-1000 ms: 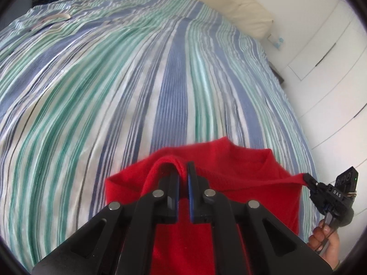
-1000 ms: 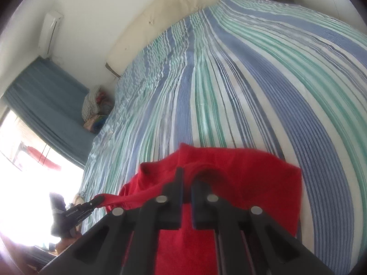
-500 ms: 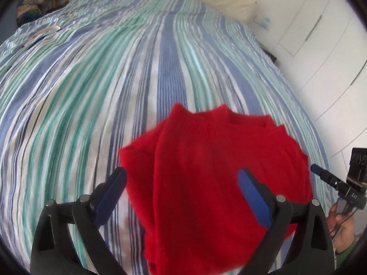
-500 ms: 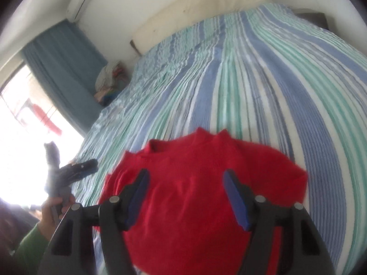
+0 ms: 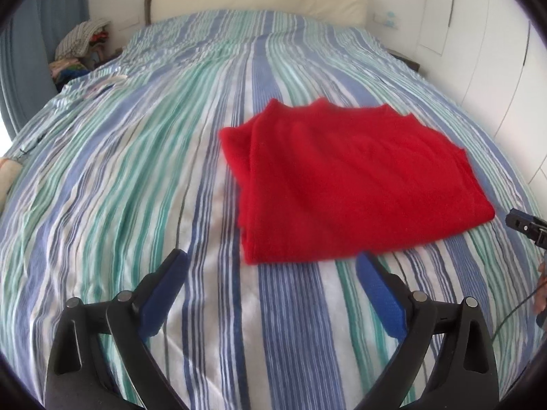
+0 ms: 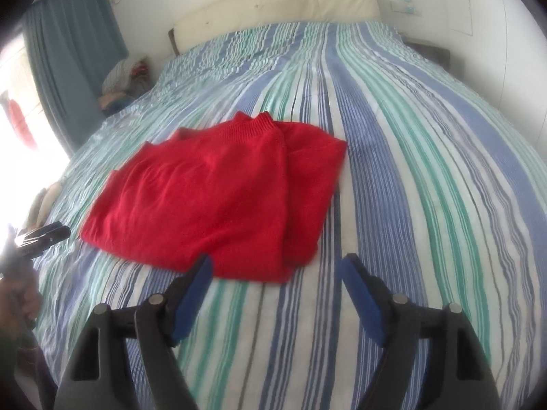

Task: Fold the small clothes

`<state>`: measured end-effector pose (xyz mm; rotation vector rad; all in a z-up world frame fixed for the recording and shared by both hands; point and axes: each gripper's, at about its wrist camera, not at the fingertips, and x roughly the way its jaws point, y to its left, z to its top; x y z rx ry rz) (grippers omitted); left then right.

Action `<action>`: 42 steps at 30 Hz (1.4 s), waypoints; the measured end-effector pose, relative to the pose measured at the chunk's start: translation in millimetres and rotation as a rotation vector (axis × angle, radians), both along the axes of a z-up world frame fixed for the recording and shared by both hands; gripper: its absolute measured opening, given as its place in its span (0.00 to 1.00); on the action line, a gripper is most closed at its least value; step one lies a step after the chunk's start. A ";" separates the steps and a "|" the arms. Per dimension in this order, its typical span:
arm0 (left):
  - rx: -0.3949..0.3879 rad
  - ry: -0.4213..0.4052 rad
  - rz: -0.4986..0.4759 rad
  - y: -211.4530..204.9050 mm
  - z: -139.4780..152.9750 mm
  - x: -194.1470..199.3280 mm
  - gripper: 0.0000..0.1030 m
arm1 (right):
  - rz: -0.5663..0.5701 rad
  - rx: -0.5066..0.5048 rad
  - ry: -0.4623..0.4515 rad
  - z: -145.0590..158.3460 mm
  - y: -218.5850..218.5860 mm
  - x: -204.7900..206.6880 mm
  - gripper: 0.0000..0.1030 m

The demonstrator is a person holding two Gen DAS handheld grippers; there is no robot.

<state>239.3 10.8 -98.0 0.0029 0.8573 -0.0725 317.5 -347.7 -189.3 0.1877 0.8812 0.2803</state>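
Striped bed (image 5: 136,171), folded red sweater (image 6: 218,198) (collar ribbing right-view only)

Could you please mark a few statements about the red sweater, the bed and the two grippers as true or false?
1. The red sweater lies folded on the striped bedspread. True.
2. The left gripper is shut on the sweater. False: its fingers are spread and hold nothing.
3. The right gripper is open and apart from the sweater. True.
4. The bedspread is plain white. False: it has blue, green and white stripes.
5. A cream headboard stands at the far end of the bed. True.
6. The curtain is red. False: it is blue.
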 end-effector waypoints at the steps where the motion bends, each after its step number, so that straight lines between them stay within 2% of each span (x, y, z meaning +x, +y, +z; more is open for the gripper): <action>1: 0.015 0.001 0.005 -2.0 -4.0 -4.3 0.96 | -0.007 -0.004 0.010 -2.9 2.3 -5.6 0.77; 5: 0.022 0.030 0.013 -6.6 -20.9 -14.4 0.96 | -0.043 -0.002 0.073 -27.0 5.4 -21.0 0.77; 11: 0.055 0.026 0.032 -15.2 -35.1 -24.1 0.96 | -0.063 -0.069 0.038 -41.2 14.9 -34.9 0.80; 16: 0.083 0.032 0.040 -20.5 -44.7 -24.2 0.96 | -0.047 -0.112 0.028 -49.4 23.0 -36.6 0.89; 29: 0.076 0.034 0.051 -20.1 -61.0 -25.6 0.98 | -0.027 -0.127 0.027 -53.0 28.5 -35.3 0.97; 37: 0.025 0.059 0.045 -13.9 -69.5 -22.7 0.99 | -0.013 -0.123 0.048 -52.3 29.8 -33.8 0.99; 40: 0.001 0.049 0.042 -12.0 -71.2 -24.7 0.99 | 0.009 -0.113 0.087 -43.1 28.0 -27.4 0.99; 42: 0.000 0.046 0.041 -13.0 -71.6 -25.3 1.00 | 0.012 -0.077 0.071 -27.7 21.5 -19.4 0.99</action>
